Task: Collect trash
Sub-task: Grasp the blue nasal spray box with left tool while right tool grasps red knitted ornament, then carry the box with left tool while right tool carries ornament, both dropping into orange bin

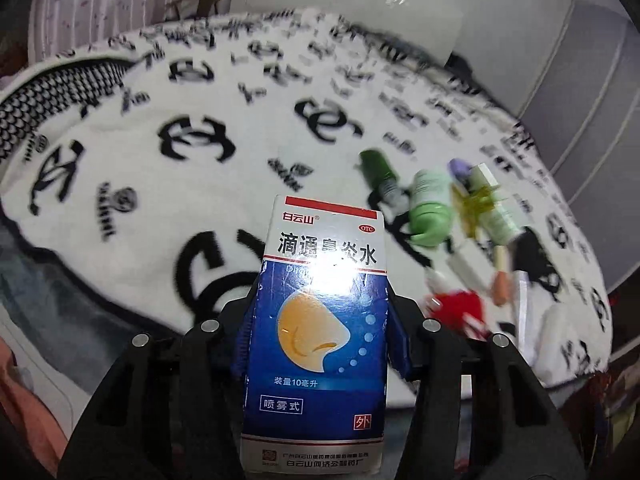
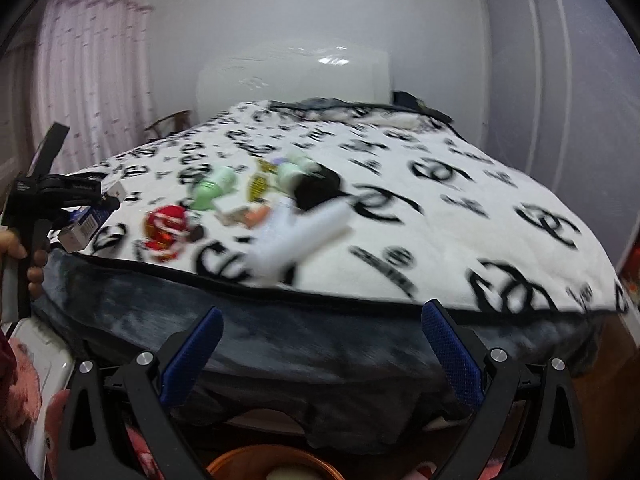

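My left gripper [image 1: 320,320] clamps the blue-and-white cardboard medicine box [image 1: 316,320] upright, lifted clear of the black-and-white patterned blanket [image 1: 180,184] for binning, while my right gripper [image 2: 320,344] hangs wide and empty before the remaining litter

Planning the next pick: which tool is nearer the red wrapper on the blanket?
Left. The left tool, shut on the blue box, is just beside the red wrapper. The right tool hangs open off the bed's edge, farther back.
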`<state>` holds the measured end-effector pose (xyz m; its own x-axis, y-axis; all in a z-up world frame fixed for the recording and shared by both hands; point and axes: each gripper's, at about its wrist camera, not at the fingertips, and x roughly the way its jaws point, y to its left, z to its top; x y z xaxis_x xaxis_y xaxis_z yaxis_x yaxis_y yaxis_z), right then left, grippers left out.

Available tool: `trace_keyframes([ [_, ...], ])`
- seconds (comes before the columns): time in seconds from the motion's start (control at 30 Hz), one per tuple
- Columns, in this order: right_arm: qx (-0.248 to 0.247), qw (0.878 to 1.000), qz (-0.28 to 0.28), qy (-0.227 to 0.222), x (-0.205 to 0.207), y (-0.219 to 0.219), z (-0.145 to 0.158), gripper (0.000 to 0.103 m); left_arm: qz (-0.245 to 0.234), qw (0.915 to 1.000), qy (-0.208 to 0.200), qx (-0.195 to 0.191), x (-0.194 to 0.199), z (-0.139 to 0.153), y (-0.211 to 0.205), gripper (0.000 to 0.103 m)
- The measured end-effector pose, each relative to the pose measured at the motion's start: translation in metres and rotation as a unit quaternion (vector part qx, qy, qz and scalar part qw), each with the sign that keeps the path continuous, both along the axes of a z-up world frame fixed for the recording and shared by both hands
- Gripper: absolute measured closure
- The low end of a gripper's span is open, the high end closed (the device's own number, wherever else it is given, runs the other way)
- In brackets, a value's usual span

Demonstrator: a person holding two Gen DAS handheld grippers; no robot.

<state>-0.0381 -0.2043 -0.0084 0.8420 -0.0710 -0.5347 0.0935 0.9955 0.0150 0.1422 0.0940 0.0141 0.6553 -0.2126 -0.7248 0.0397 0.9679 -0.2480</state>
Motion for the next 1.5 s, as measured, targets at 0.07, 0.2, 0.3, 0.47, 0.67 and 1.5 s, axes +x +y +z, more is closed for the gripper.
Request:
trace_keyframes([
  [0.07, -0.01, 1.0, 0.024, -0.009, 0.01, 0.014, 0.007, 0.005, -0.007, 0.9997, -0.024, 0.005, -0.024, 0.009, 0.003, 0.052],
  [0.2, -0.033, 0.995, 0.09, -0.023, 0.044, 0.056, 0.02, 0.005, -0.017, 0.9983, -0.053, 0.014, -0.066, 0.016, 0.008, 0.052],
  [0.3, -0.044, 0.99, 0.137, -0.002, 0.086, 0.093, 0.016, 0.005, -0.026, 0.9977, -0.062, 0.01, -0.091, 0.013, 0.013, 0.052],
  [0.47, -0.076, 0.985, 0.149, 0.041, 0.144, 0.134, -0.003, 0.006, -0.028, 0.9977, -0.061, 0.006, -0.12, -0.001, 0.021, 0.052],
  [0.67, -0.122, 0.976, 0.148, 0.103, 0.186, 0.162, -0.028, 0.029, -0.034, 0.9985, -0.038, -0.019, -0.128, -0.02, 0.032, 0.052],
  [1.5, 0.018, 0.971, 0.223, 0.082, 0.013, 0.059, 0.007, 0.068, -0.201, 0.9787, 0.038, -0.018, -0.156, -0.068, -0.047, 0.052],
])
